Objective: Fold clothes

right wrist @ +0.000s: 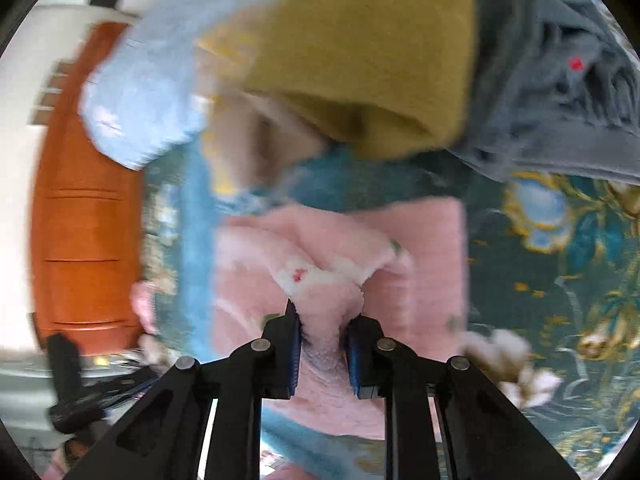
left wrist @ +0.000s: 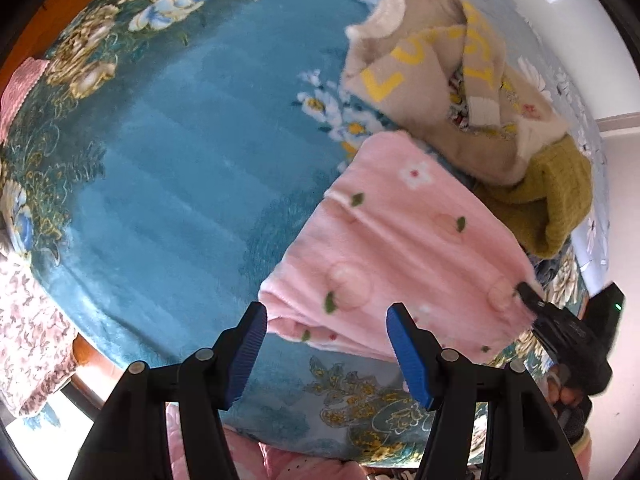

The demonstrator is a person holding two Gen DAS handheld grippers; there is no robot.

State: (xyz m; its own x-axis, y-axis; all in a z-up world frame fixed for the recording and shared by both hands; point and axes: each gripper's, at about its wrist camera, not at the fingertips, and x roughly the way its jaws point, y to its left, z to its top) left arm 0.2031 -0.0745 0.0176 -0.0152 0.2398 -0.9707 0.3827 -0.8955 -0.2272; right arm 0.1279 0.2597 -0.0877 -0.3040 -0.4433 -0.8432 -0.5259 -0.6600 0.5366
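Bed blanket [left wrist: 168, 168] bare left; right tongs [right wrist: 322, 354] pinch pink garment [left wrist: 400, 248], left tongs [left wrist: 326, 354] wide, so one-corner pull risks skewing the fold.

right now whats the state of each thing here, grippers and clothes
left gripper: open, empty, above the blanket's near edge
right gripper: shut on the pink garment's edge
pink garment: lying partly folded on the blanket, one edge pinched
beige sweater: crumpled, unfolded
mustard knit: bunched beside the beige sweater
grey garment: rumpled heap
blanket: spread flat
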